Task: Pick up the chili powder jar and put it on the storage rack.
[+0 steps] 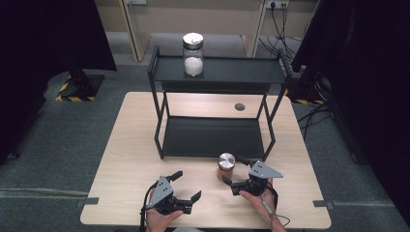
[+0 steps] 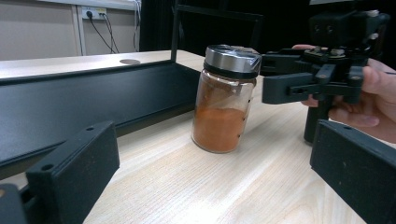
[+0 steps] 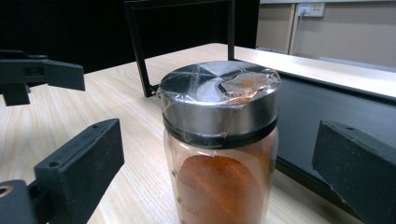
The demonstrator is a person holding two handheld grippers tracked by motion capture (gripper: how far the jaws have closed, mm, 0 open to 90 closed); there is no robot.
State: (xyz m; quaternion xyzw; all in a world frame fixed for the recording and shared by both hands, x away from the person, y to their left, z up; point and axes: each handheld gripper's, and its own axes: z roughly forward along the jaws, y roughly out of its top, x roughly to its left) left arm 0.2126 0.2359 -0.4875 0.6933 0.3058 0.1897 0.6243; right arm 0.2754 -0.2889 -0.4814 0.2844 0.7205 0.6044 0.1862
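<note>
Right gripper is standing with its jaws spread wide, one on each side of the spice jar; in the right gripper view both black jaws are sitting clear of the glass, with bare gaps showing on both sides, so nothing is being pinched. The spice jar is standing upright on the wooden table, just in front of the lower shelf of the black rack. It is holding orange-brown powder, about half full, under a silver metal lid wrapped in clear film. In the left gripper view the spice jar is sitting just beside the rack's lower edge, with the right gripper reaching level toward it near lid height and a hand wrapped around the gripper body.

Left gripper is resting near the table's front edge, well apart from the jar, jaws spread and holding nothing.

Farther out, a second jar with white contents and a silver lid is standing on the rack's top shelf, toward its middle. A small dark round grommet is lying in the tabletop behind the rack.
</note>
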